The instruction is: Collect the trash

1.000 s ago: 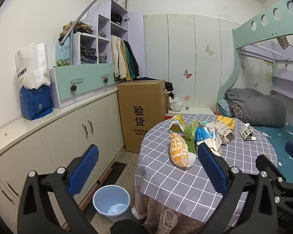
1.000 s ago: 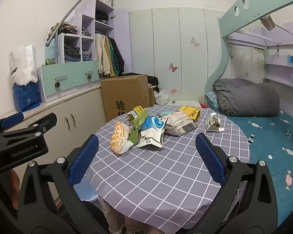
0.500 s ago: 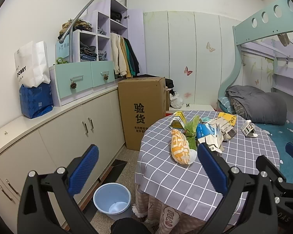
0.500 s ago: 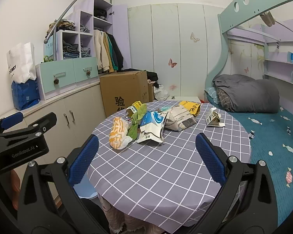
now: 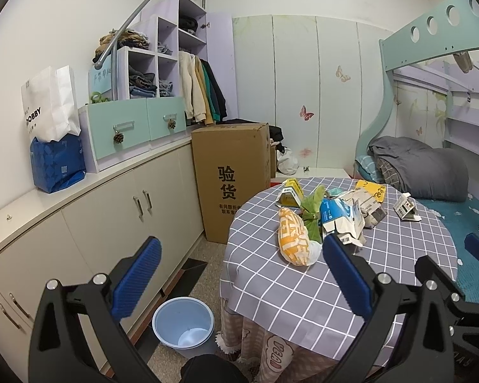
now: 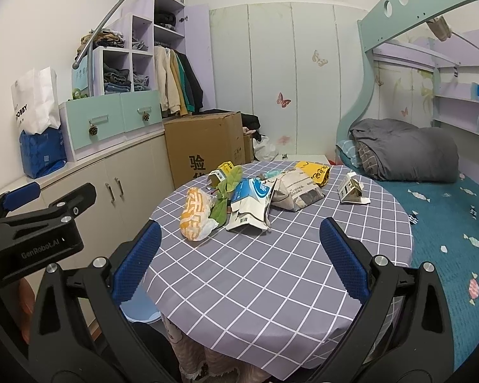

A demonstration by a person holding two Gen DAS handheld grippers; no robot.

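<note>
Trash (image 6: pixel 239 198) untouched on table (image 6: pixel 271 271) — both tools level, agape

Ahead of the right gripper (image 6: pixel 239 252), bare checked cloth on the table (image 6: pixel 271 287) leaves a clear path to the litter pile (image 6: pixel 249 198). Below the left gripper (image 5: pixel 239 271), the bin (image 5: pixel 183 322) stands open between cabinet (image 5: pixel 111 223) and table.
</note>
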